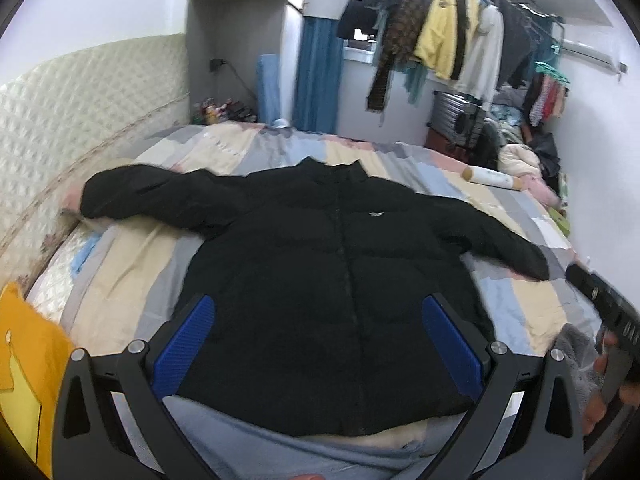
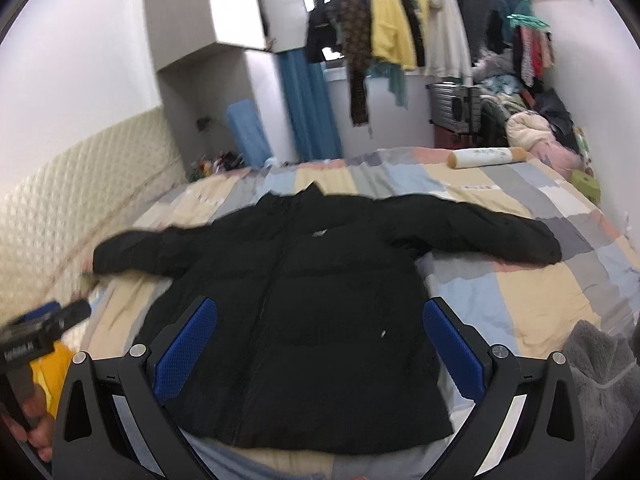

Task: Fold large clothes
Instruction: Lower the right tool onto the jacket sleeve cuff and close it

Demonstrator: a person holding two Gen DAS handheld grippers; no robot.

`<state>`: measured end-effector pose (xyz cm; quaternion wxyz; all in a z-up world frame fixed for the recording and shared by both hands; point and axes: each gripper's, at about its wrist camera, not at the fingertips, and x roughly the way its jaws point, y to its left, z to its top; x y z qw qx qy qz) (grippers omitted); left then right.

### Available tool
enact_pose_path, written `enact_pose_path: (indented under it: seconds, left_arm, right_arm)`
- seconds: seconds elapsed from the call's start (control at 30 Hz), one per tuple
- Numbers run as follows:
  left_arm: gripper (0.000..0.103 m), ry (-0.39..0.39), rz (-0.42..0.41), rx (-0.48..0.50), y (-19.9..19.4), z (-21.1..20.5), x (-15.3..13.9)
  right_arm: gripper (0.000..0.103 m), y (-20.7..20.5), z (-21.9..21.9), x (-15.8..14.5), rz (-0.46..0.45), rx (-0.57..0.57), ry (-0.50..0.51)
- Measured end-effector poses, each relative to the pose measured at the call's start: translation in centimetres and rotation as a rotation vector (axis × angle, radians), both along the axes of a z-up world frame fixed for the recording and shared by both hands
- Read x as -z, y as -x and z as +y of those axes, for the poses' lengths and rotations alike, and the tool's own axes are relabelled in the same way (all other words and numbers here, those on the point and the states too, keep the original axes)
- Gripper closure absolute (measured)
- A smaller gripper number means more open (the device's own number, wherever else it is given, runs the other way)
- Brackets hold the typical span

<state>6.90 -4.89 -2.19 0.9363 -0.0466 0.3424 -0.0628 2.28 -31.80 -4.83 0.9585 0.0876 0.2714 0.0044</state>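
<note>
A black puffer jacket (image 1: 320,264) (image 2: 304,296) lies flat and face up on the bed, zipped, collar away from me and both sleeves spread out sideways. My left gripper (image 1: 320,312) hovers above the jacket's lower body, blue pads wide apart, holding nothing. My right gripper (image 2: 320,316) hangs over the same lower part, also open and empty. The right gripper's body shows at the right edge of the left wrist view, held by a hand (image 1: 600,408). The left gripper's body appears at the lower left of the right wrist view.
The bed has a patchwork quilt (image 1: 516,304) (image 2: 532,292) and a padded headboard (image 1: 80,112) on the left. A cylindrical bolster (image 2: 488,158) lies at the far side. Yellow cloth (image 1: 24,360) sits near left, grey fleece (image 2: 600,364) near right. Hanging clothes (image 2: 400,20) and piles stand beyond.
</note>
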Motion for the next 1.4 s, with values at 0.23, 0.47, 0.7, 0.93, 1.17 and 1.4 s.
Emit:
enact_pose_path:
  seconds: [0.23, 0.47, 0.7, 0.93, 1.17, 1.4]
  left_arm:
    - [0.000, 0.015, -0.012, 0.045, -4.1, -3.1, -0.8]
    - [0.000, 0.009, -0.034, 0.085, -9.1, -5.2, 0.8]
    - [0.000, 0.008, -0.022, 0.099, -13.0, -4.6, 5.8]
    - [0.000, 0.004, 0.006, -0.011, -16.0, -1.6, 10.7]
    - [0.000, 0.021, 0.058, -0.045, -18.9, -0.7, 14.3]
    - [0.000, -0.015, 0.122, -0.060, -21.0, -0.7, 17.6]
  right_arm:
    - [0.000, -3.5, -6.6, -2.2, -0.032, 0.103, -0.016]
    - [0.000, -9.8, -15.4, 1.5, -0.005, 0.244, -0.028]
    - [0.000, -15.1, -26.7, 10.0, 0.013, 0.387, -0.158]
    - [0.003, -17.0, -36.5, 19.7, 0.059, 0.539, -0.436]
    - [0.006, -18.4, -42.8, 25.5, 0.000, 0.669, -0.618]
    - [0.019, -20.5, -46.6, 24.2, -0.132, 0.727, -0.617]
